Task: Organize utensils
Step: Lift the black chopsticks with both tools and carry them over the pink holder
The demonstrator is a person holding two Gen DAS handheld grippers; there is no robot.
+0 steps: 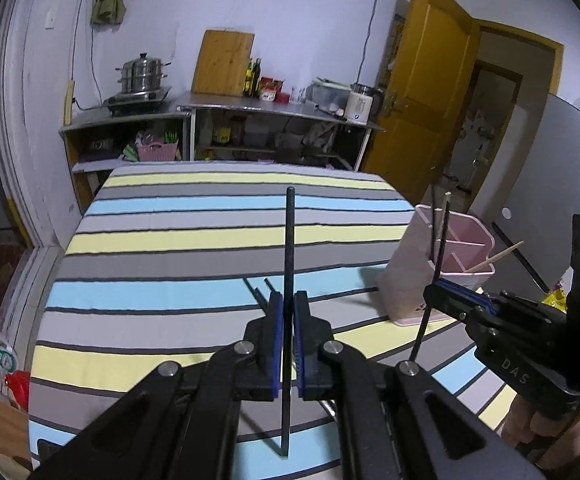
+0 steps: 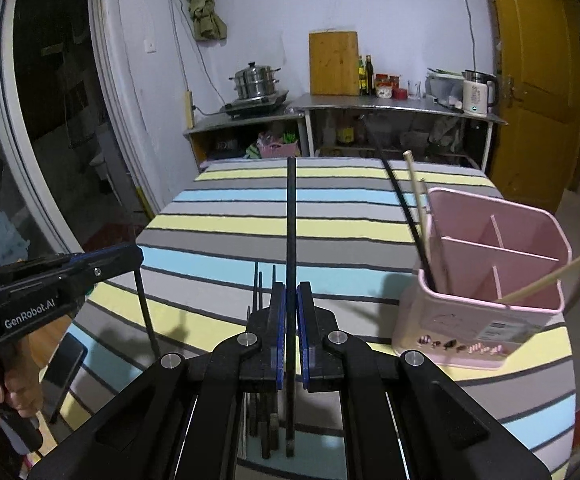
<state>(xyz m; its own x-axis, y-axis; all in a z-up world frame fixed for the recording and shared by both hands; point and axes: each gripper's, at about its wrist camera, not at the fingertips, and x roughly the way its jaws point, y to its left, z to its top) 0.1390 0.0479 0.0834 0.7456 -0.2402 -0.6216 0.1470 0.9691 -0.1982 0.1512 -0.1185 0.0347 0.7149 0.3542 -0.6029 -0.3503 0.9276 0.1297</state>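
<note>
My left tool (image 1: 289, 312) pinches a black chopstick (image 1: 288, 248) upright over the striped worktop (image 1: 169, 240). To its right, my right tool (image 1: 436, 294) grips another black chopstick (image 1: 430, 280) beside the pink holder (image 1: 414, 276).

Left gripper (image 1: 288, 304) angled forward and downward, blue-padded fingers (image 1: 275, 320) drawn together, pinching a thin dark stick (image 1: 288, 264) that stands upright between them. Right gripper (image 2: 290, 296) tilted likewise, fingers (image 2: 303, 320) closed tight on a second dark stick (image 2: 291, 220). Seen from the right wrist view: bare hand (image 2: 7, 392) wrapped round the left gripper's handle at the lower left. Both grippers side by side, apart.
</note>
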